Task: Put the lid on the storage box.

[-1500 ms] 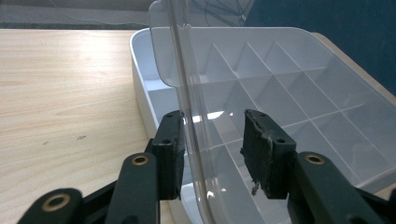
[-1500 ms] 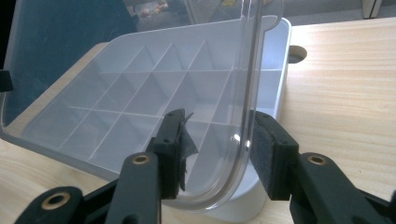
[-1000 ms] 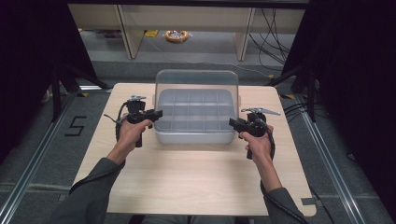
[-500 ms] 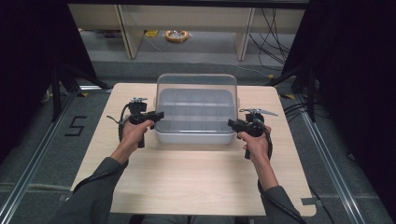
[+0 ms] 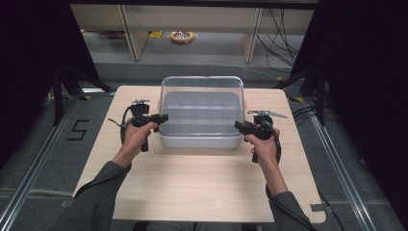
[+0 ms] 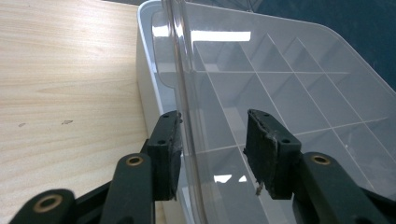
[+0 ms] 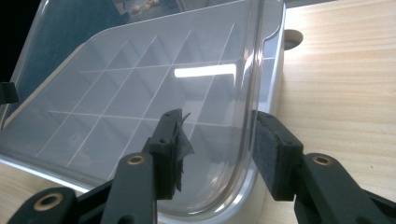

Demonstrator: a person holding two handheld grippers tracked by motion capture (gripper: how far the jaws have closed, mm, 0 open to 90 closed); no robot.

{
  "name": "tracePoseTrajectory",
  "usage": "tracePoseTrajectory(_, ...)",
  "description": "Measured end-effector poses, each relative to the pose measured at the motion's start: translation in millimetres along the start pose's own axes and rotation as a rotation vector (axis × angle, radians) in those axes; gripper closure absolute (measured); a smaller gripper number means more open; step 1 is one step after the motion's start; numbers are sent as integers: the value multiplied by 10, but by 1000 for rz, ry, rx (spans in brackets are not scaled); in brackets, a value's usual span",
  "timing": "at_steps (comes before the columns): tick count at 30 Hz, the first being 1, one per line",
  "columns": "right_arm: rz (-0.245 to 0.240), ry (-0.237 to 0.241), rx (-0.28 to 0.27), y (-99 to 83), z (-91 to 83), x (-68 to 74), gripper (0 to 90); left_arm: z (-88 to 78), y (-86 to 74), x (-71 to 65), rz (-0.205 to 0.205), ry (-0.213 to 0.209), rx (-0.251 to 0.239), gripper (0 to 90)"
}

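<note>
Item: divided box (image 5: 199, 139) mid-table, clear lid (image 5: 202, 91) raised upright; my left gripper (image 6: 212, 147) and right gripper (image 7: 217, 149) flank its side edges, jaws just easing apart, unclamped—opening done, letting go underway.

Clear glossy plastic lid (image 6: 261, 51), smooth, catching glare. White compartment box (image 5: 199, 140) of smooth plastic, slight sheen. Pale wood-grain table (image 5: 192, 187), matt. Black matt plastic hand-held gripper (image 6: 212, 149) with worn, frayed rubber pads (image 6: 258, 144).
</note>
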State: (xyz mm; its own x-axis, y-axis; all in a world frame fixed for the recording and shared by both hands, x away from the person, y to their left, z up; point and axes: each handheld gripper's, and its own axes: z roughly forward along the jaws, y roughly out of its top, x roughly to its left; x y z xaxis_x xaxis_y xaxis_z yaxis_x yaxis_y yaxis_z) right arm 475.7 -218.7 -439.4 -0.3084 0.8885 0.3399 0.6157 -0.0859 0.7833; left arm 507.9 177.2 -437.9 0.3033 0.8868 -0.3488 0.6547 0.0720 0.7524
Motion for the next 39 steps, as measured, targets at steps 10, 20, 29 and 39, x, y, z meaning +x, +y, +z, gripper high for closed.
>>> tracePoseTrajectory(10, 17, 7, -1, -85, 26, -62, 553, 53, -66, 39, -26, -26, -5, 539)
tracePoseTrajectory(20, 53, 7, 7, -93, 38, -6, 551, 42, -91, 35, 5, -10, -12, 499)
tracePoseTrajectory(29, 95, 26, 4, -74, 22, -16, 533, 106, -107, -55, 128, 72, 0, 524)
tracePoseTrajectory(39, 88, 19, 33, -58, 15, -2, 522, 87, -123, -25, 91, 50, 10, 512)
